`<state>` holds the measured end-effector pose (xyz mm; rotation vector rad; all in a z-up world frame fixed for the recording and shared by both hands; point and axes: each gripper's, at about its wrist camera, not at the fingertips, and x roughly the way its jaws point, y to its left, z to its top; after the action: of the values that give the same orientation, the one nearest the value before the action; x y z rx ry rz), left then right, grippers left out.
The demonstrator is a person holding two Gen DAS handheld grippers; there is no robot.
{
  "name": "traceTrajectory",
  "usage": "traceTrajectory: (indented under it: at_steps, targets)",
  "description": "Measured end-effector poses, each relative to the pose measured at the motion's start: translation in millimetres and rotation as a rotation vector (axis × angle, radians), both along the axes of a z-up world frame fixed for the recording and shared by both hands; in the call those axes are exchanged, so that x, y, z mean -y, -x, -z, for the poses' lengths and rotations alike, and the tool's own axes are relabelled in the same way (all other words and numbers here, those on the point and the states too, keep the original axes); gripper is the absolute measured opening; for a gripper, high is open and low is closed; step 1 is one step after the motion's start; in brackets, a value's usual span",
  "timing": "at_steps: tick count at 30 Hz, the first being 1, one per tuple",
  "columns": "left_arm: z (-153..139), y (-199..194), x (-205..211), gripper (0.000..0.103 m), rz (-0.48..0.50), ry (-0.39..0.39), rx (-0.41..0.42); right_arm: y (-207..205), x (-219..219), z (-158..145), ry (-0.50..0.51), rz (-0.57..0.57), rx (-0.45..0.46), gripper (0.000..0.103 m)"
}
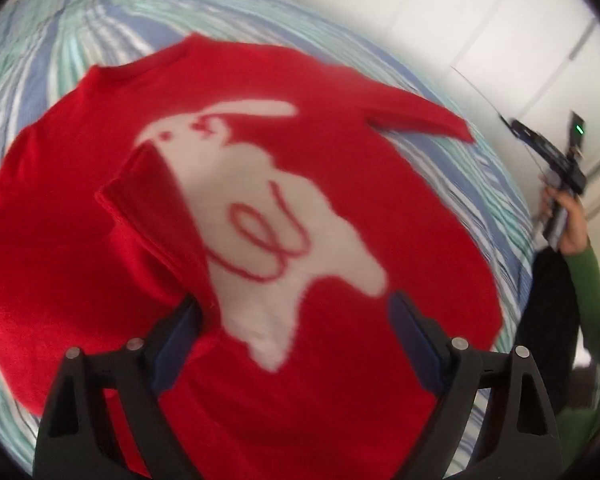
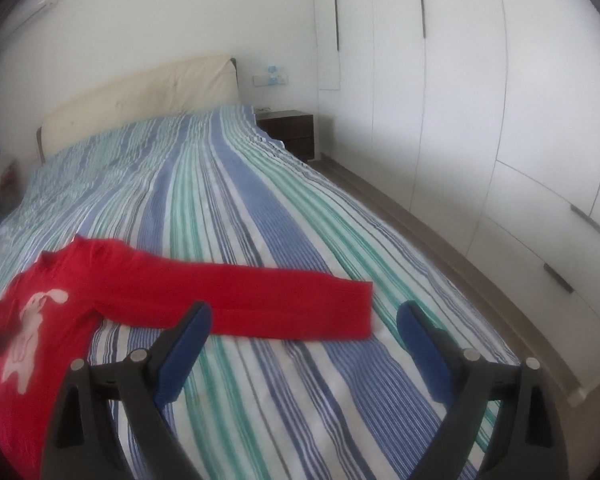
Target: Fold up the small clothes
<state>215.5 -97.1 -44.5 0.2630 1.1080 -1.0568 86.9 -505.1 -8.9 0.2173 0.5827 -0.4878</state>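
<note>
- Left wrist view looks down on a red sweater [image 1: 340, 200] with a white bunny [image 1: 260, 220] on its front. The sweater lies flat on a bed [image 1: 60, 40] with a striped blue, green and white cover.
- The left hand-held gripper [image 1: 296, 308] hangs right over the lower part of the sweater. Its two fingers stand far apart and nothing is pinched between them.
- One sleeve [image 1: 152, 216] is folded in over the chest and covers part of the bunny. Its end lies by the left finger; the picture is too blurry to tell if they touch.
- The other sleeve [image 2: 260, 300] lies straight out to the side on the bed cover.
- In the right wrist view, the right hand-held gripper [image 2: 304, 320] is above the bed, near the end of that long sleeve. Its fingers are wide apart too, and they hold nothing. The sleeve's cuff shows in the gap between them, farther off.
- In the left wrist view, a hand [image 1: 572, 220] in a green sleeve [image 1: 596, 292] holds the right tool, off the side of the bed.
- Around the bed are a cream headboard [image 2: 140, 96], a dark bedside table [image 2: 292, 128] and tall white wardrobe doors [image 2: 460, 100].
- Nothing lies on the sweater.
</note>
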Motion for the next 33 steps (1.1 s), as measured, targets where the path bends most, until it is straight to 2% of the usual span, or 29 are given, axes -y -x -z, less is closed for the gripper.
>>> traceTrajectory:
  at_steps: [2, 4, 6, 9, 11, 14, 18, 20, 23, 25, 28, 32, 33]
  targets:
    - [-13, 49, 6, 0.092, 0.178, -0.051, 0.085, 3, 8, 2, -0.044, 0.021, 0.008, 0.093]
    - [-21, 78, 3, 0.092, 0.249, -0.109, 0.174, 6, 16, 3, -0.095, 0.041, 0.021, 0.093]
    - [-28, 78, -4, 0.092, 0.213, -0.135, 0.203, 8, 23, 5, -0.141, 0.056, 0.034, 0.093]
    - [-36, 47, -15, 0.092, 0.043, -0.13, 0.212, 12, 30, 7, -0.195, 0.066, 0.044, 0.093]
    - [-34, 32, -15, 0.092, 0.014, -0.115, 0.186, 13, 31, 10, -0.216, 0.067, 0.047, 0.093]
    - [-26, 50, -1, 0.091, 0.095, -0.158, 0.237, 11, 30, 11, -0.225, 0.065, 0.042, 0.093]
    - [-1, 92, 25, 0.078, 0.271, -0.32, 0.4, 14, 32, 13, -0.241, 0.065, 0.037, 0.093]
    - [12, 103, 32, 0.072, 0.318, -0.382, 0.452, 16, 35, 15, -0.261, 0.07, 0.04, 0.093]
    - [24, 92, 34, 0.061, 0.299, -0.423, 0.432, 19, 40, 16, -0.301, 0.076, 0.052, 0.093]
    - [26, 75, 32, 0.048, 0.255, -0.406, 0.348, 21, 41, 16, -0.315, 0.077, 0.064, 0.093]
    - [33, 58, 29, 0.045, 0.21, -0.387, 0.243, 22, 40, 15, -0.311, 0.074, 0.068, 0.093]
    - [38, 60, 33, 0.043, 0.199, -0.399, 0.27, 22, 39, 14, -0.307, 0.071, 0.066, 0.093]
    - [36, 60, 32, 0.028, 0.185, -0.384, 0.271, 21, 38, 15, -0.309, 0.071, 0.066, 0.093]
